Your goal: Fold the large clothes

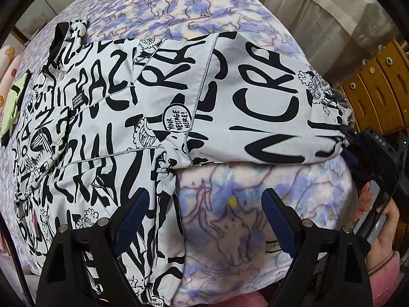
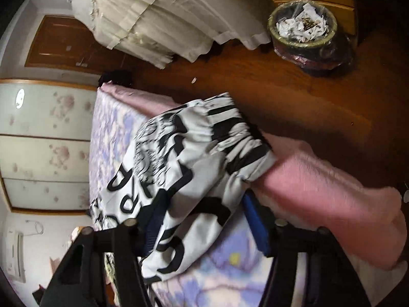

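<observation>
A white jacket (image 1: 115, 107) printed with black lettering lies spread on the bed. One sleeve (image 1: 255, 97) stretches right toward the bed's edge. My left gripper (image 1: 204, 193) is open and points down over the jacket's side hem. Its left finger is above the cloth and its right finger above bare blanket. In the right wrist view the sleeve's gathered cuff (image 2: 237, 133) hangs over the bed edge, and the sleeve (image 2: 194, 153) runs between the fingers of my right gripper (image 2: 203, 199). That cloth looks loose, not pinched; most of the right pad's blue face shows bare.
The bed carries a lilac patterned blanket (image 1: 255, 217) over a pink cover (image 2: 319, 179). Beyond the edge are a wooden floor (image 2: 281, 89), a full waste basket (image 2: 304, 25), a pale curtain (image 2: 166, 12) and wooden drawers (image 1: 370, 89). A pale green item (image 1: 12, 102) lies at the jacket's far left.
</observation>
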### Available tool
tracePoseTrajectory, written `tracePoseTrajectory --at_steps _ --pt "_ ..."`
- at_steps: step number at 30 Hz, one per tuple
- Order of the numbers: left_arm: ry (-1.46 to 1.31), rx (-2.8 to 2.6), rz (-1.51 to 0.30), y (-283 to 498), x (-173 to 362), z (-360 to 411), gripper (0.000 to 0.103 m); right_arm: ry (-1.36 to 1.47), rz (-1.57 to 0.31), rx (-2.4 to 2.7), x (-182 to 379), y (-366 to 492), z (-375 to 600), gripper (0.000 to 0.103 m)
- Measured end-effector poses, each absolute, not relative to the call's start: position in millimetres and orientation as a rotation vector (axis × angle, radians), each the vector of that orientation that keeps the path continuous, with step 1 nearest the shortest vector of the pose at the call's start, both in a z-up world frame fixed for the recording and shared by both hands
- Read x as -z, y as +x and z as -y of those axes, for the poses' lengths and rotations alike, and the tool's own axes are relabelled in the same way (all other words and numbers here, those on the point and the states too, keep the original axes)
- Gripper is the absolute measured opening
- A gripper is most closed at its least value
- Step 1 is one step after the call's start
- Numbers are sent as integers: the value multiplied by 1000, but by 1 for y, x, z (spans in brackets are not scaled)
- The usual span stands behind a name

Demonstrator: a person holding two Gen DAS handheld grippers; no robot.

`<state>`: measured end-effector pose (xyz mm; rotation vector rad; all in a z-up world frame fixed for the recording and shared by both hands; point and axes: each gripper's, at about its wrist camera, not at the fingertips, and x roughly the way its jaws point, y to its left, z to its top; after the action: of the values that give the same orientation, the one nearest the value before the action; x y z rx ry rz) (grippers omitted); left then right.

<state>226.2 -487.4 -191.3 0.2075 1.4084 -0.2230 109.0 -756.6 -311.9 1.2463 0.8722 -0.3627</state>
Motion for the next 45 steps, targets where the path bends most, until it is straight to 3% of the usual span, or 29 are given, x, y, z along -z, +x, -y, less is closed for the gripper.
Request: tracePoseTrajectory --at_steps 4,8,12,23,36,45 --pt "181 219 -1424 225 194 482 88 1233 -902 407 319 119 763 35" --pt "165 214 -1417 224 192 472 88 1212 -899 416 318 125 761 15" --pt "118 206 -1404 226 186 455 88 1174 -877 450 302 125 754 7" --pt "9 152 -1286 235 154 359 88 1032 -675 479 200 125 707 6" --pt "-103 70 -1194 246 115 139 88 801 -478 261 55 190 536 6" --pt "-125 -22 -1133 246 105 15 88 732 -506 4 43 262 380 6"
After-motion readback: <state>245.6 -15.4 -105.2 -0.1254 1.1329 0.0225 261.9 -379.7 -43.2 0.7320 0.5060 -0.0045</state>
